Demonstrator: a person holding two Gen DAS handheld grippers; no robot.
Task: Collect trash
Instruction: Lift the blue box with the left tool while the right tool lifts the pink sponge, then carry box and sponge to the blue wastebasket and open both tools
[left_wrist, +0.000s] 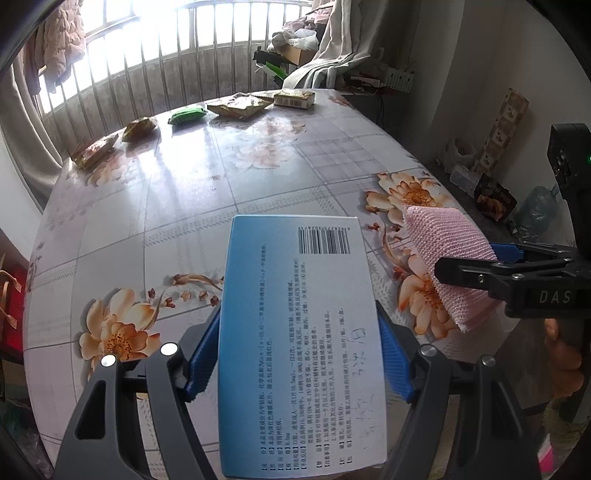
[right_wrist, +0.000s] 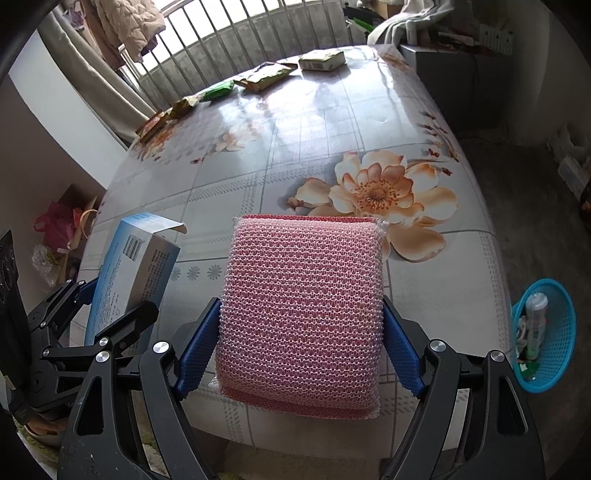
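Observation:
My left gripper (left_wrist: 299, 354) is shut on a blue and white medicine box (left_wrist: 299, 332), whose printed back and barcode face the camera; its blue pads press on both long sides. The same box (right_wrist: 133, 273) shows at the left of the right wrist view, held above the table's near edge. My right gripper (right_wrist: 301, 350) is shut on a pink mesh scouring sponge (right_wrist: 303, 314), gripped by its two sides. That sponge (left_wrist: 447, 254) also appears at the right of the left wrist view, between the right gripper's black fingers (left_wrist: 476, 278).
A floral tablecloth covers the table (left_wrist: 221, 184). Along its far edge lie several snack wrappers (left_wrist: 236, 107), a green packet (left_wrist: 186, 115) and a small box (left_wrist: 293, 98). A blue mesh basket (right_wrist: 543, 339) with some items stands on the floor, right of the table.

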